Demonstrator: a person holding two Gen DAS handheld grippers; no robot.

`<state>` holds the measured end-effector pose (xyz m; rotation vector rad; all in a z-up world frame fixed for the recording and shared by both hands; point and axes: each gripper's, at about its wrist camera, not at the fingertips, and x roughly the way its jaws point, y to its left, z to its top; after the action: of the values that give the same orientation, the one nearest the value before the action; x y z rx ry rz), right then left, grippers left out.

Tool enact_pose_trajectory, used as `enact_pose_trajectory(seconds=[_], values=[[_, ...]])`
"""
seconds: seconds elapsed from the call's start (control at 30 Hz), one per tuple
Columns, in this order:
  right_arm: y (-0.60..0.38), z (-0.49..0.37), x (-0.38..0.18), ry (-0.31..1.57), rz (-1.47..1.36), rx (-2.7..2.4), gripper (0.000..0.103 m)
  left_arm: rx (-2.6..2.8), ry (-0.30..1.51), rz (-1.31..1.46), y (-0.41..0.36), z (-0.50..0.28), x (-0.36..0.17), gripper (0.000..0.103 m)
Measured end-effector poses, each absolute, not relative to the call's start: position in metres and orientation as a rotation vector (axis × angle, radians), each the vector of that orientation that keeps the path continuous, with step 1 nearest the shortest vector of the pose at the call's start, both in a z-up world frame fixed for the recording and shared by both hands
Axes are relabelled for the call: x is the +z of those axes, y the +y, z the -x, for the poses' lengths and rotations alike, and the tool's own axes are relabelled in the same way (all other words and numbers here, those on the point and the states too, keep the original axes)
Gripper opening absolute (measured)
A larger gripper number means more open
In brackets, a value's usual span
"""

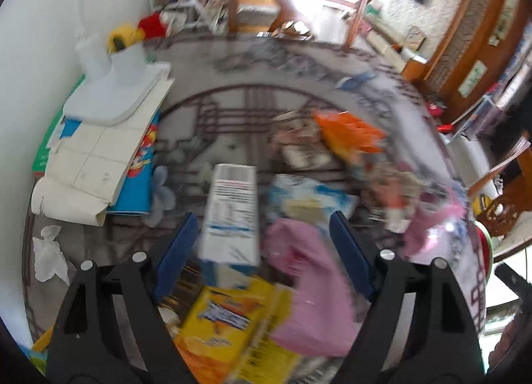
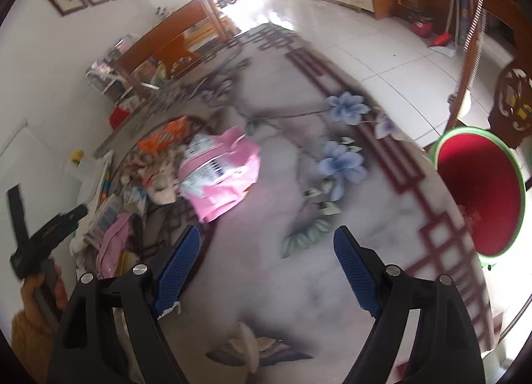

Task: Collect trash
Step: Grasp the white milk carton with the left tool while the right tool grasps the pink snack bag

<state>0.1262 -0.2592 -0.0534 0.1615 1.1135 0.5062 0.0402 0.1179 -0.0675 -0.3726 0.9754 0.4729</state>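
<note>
At the lower middle of the left wrist view, the trash pile (image 1: 266,234) covers the surface (image 1: 206,61); the left hand-held gripper (image 1: 262,244) hangs wide and empty over a white carton (image 1: 231,214) and pink wrapper (image 1: 309,290). The overlapping pieces could drag along or slip. The right hand-held gripper (image 2: 266,267), also wide and empty, faces bare surface, with the red basin (image 2: 478,197) at the right edge.
</note>
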Motion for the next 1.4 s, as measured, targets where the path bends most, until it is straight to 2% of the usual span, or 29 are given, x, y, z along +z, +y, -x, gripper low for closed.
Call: enact_pose_trajectory(seconds=[0.2, 0.27, 0.3, 0.33, 0.53, 0.6, 0.87, 1.13, 1.17, 1.2, 1.23, 1.3, 1.33, 1.37, 1.4], values=[[-0.248, -0.122, -0.052, 1.114, -0.142, 0.506, 0.080, 0.460, 1.069, 0.413, 0.144, -0.061, -0.103, 0.077], [-0.247, -0.123, -0.052, 1.114, -0.141, 0.500, 0.080, 0.431, 1.094, 0.436, 0.147, -0.063, -0.112, 0.065], [-0.246, -0.124, -0.052, 1.114, -0.141, 0.498, 0.080, 0.432, 1.105, 0.442, 0.147, -0.064, -0.116, 0.055], [-0.245, -0.126, -0.053, 1.116, -0.143, 0.495, 0.080, 0.439, 1.119, 0.442, 0.149, -0.066, -0.121, 0.038], [-0.231, -0.150, -0.063, 1.167, -0.192, 0.514, 0.080, 0.421, 1.047, 0.461, 0.144, -0.057, -0.115, 0.037], [-0.225, -0.164, -0.068, 1.196, -0.240, 0.517, 0.087, 0.408, 1.006, 0.467, 0.138, -0.052, -0.105, 0.037], [-0.204, -0.215, -0.105, 1.379, -0.649, 0.445, 0.089, 0.354, 0.897, 0.498, 0.107, -0.034, -0.073, 0.037], [-0.171, -0.233, -0.118, 1.412, -0.609, 0.420, 0.089, 0.306, 0.907, 0.488, 0.091, -0.044, -0.070, 0.037], [-0.168, -0.234, -0.121, 1.420, -0.588, 0.435, 0.086, 0.304, 0.908, 0.489, 0.090, -0.045, -0.071, 0.037], [-0.166, -0.233, -0.122, 1.422, -0.571, 0.441, 0.075, 0.301, 0.908, 0.489, 0.089, -0.046, -0.070, 0.037], [-0.165, -0.233, -0.122, 1.417, -0.551, 0.462, 0.073, 0.295, 0.906, 0.487, 0.087, -0.046, -0.069, 0.037], [-0.167, -0.231, -0.119, 1.400, -0.537, 0.495, 0.058, 0.288, 0.903, 0.479, 0.084, -0.047, -0.068, 0.037], [-0.168, -0.230, -0.113, 1.383, -0.512, 0.509, 0.054, 0.285, 0.903, 0.475, 0.082, -0.047, -0.067, 0.037], [-0.169, -0.229, -0.109, 1.369, -0.499, 0.520, 0.047, 0.277, 0.905, 0.471, 0.079, -0.048, -0.067, 0.037], [-0.170, -0.227, -0.105, 1.354, -0.487, 0.532, 0.046, 0.272, 0.906, 0.469, 0.077, -0.050, -0.066, 0.037]])
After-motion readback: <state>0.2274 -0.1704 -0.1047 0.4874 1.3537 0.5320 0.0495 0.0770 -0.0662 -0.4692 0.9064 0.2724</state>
